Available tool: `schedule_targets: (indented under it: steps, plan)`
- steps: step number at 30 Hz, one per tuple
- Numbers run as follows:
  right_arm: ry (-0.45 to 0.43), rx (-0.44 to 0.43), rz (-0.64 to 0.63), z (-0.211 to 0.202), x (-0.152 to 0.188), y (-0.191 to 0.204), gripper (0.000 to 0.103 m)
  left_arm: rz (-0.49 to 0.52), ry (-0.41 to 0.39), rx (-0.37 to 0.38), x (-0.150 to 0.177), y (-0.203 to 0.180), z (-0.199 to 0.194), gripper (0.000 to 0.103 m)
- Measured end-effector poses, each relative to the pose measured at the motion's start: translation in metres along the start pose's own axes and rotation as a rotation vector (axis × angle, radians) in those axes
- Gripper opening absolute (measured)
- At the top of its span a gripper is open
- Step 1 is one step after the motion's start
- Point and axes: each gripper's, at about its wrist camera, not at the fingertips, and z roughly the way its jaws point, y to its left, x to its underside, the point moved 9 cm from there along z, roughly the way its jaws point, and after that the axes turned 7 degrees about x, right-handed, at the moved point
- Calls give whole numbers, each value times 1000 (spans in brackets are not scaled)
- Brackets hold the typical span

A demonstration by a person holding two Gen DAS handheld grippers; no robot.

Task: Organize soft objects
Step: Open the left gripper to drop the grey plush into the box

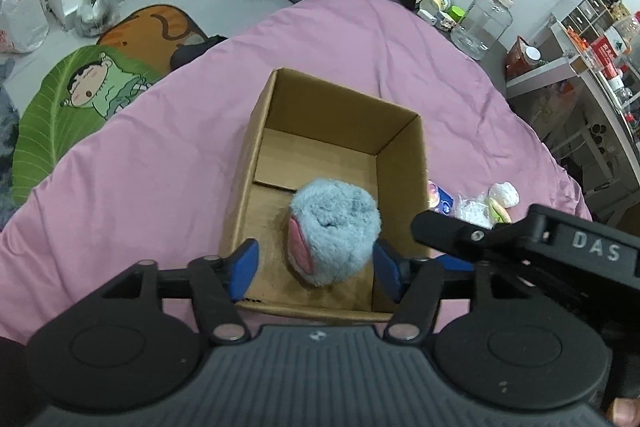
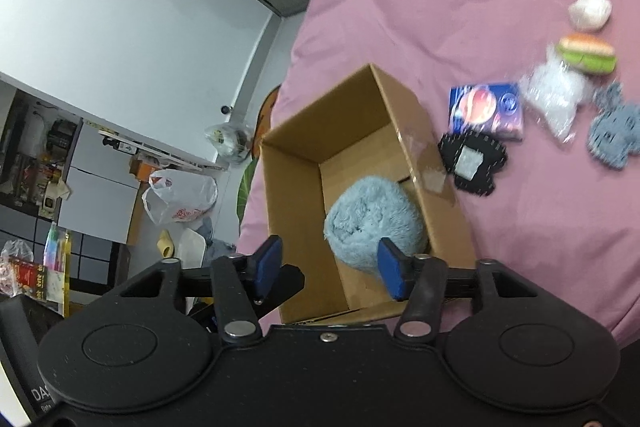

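Pink bedsheet (image 1: 160,167); cardboard box (image 1: 400,155) holds fluffy blue plush (image 1: 334,227); both grippers released.

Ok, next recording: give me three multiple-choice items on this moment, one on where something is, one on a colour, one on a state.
1. Where is the fluffy light-blue plush toy?
A. on the pink bedspread
B. inside the open brown cardboard box
C. on the floor

2. What colour is the bedspread under the box?
A. pink
B. green
C. white

3. How does the left claw stand?
A. shut on the plush toy
B. shut on the box wall
C. open, pads clear of the toy

Answers: 1 B, the toy rests on the box floor between its walls. 2 A, pink fabric surrounds the box. 3 C, gaps show between both blue pads and the toy.
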Motion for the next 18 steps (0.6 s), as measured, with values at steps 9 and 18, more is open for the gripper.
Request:
schedule_targets:
  steps: [9, 18]
  plan:
    - [-84, 65, -109, -44, -3, -19, 80, 21, -19, -61, 7, -19, -22, 83]
    - [-142, 113, -166, -82, -5, -46, 98, 86, -36, -93, 16, -49, -39, 94]
